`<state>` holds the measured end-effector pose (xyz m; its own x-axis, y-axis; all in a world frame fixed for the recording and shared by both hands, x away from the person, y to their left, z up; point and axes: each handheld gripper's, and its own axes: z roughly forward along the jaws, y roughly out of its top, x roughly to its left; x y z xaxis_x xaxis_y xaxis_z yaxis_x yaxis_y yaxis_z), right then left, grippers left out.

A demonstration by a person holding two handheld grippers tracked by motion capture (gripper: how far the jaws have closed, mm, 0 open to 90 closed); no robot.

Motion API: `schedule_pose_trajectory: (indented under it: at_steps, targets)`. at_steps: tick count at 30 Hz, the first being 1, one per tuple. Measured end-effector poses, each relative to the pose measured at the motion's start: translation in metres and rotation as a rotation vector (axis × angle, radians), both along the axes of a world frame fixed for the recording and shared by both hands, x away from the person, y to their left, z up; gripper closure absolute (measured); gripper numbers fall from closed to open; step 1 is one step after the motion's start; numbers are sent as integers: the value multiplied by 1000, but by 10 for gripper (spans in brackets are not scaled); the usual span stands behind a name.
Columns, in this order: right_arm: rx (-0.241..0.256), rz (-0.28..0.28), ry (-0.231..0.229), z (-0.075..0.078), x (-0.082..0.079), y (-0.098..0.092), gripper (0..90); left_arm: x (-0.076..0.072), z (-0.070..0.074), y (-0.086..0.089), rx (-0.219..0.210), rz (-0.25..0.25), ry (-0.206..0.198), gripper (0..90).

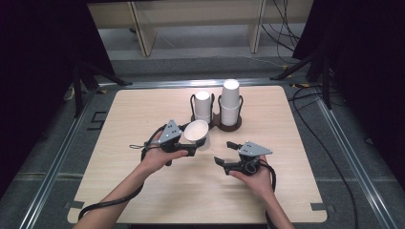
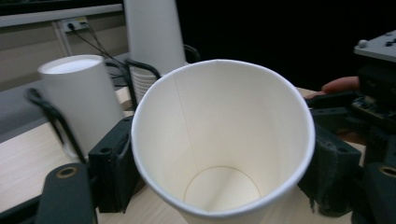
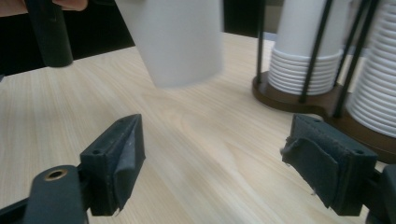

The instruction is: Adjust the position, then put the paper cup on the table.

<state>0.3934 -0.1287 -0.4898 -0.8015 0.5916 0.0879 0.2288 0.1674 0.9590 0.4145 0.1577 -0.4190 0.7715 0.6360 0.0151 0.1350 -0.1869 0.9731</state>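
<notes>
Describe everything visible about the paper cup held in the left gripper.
The paper cup is plain white, apparently thin paper, with a rolled rim, a straight side seam inside and a round flat bottom. It is empty and single, apart from the stacks in the cup holder behind it. The left gripper is shut on it, a black padded jaw pressing each side of its wall. It is tilted, its mouth toward the person, and seems lifted off the table.
</notes>
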Motion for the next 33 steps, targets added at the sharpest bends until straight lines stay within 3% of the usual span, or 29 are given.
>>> schedule_pose_trajectory:
  at_steps: [1,2,3,4,5,6,7,11,13,14,16,17,20,21,24,25,26,28,31,32,33]
  targets:
    - [0,-8,14,2,-2,-3,208,0,1,6,8,19,6,243]
    - [22,-39,-23,5,-1,-8,209,1,0,9,6,30,5,244]
    - [26,-36,-24,9,0,-11,206,3,0,13,14,46,-6,244]
    - [42,-54,1,13,-2,-14,201,4,0,16,21,62,-8,245]
    - [51,-63,-45,16,1,-17,201,4,0,19,21,82,-5,245]
    - [68,-62,-21,17,-1,-18,199,5,0,22,30,96,-13,245]
    - [71,-73,-43,17,0,-20,199,6,0,25,36,111,-21,246]
    - [67,-83,-18,12,0,-23,203,10,-1,35,42,164,-44,248]
    - [57,-91,-18,13,1,-24,206,10,-2,39,54,192,-41,249]
    - [66,-89,-39,13,3,-24,207,12,-3,42,64,213,-47,249]
    - [58,-80,-29,15,2,-25,210,13,-4,45,73,242,-51,249]
    - [66,-81,-34,15,2,-25,211,16,-5,47,57,250,-59,249]
    - [65,-100,-15,16,2,-27,217,20,-6,53,71,291,-44,249]
    - [55,-104,-32,16,3,-29,219,22,-7,54,70,301,-44,248]
    - [65,-116,-13,16,3,-32,225,27,-9,57,92,326,-44,249]
    - [68,-133,13,17,0,-31,228,28,-11,57,99,330,-46,249]
    - [62,-124,-21,16,2,-33,228,29,-12,57,111,339,-47,249]
    - [90,-113,-1,15,1,-32,231,32,-14,58,116,348,-30,249]
    - [60,-133,-19,14,-1,-32,232,34,-16,60,154,376,-18,249]
    - [55,-140,15,15,-3,-32,233,35,-18,59,128,388,-14,249]
    - [69,-134,3,15,-4,-32,238,37,-19,59,130,389,-11,249]
